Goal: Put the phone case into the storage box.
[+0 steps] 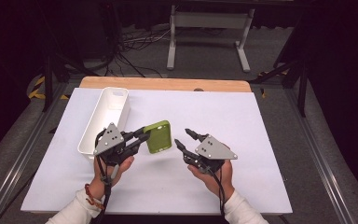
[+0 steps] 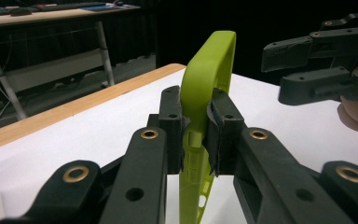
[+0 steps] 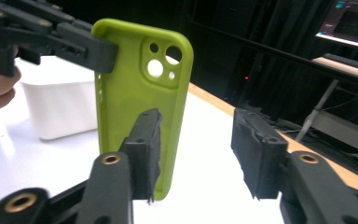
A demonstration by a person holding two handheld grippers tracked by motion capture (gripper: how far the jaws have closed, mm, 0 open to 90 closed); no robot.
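A lime-green phone case (image 1: 158, 136) is held up over the white table mat, edge-on to the left gripper (image 1: 143, 134), whose jaws are shut on one long edge of it. In the left gripper view the pads (image 2: 219, 123) press on both sides of the case (image 2: 208, 70). The right gripper (image 1: 182, 136) stands just right of the case, jaws apart, touching nothing. In the right gripper view the case (image 3: 135, 93) stands upright with its camera cut-outs at the top, behind the left pad and outside the gap of the right gripper (image 3: 196, 140). The left gripper (image 3: 107, 53) grips its upper left edge.
A long white bin (image 1: 103, 116) stands on the mat to the left, close behind the left hand, and appears as a white bin (image 3: 60, 107) behind the case. The white mat (image 1: 242, 121) ends at a wooden table edge (image 1: 168, 84) at the back.
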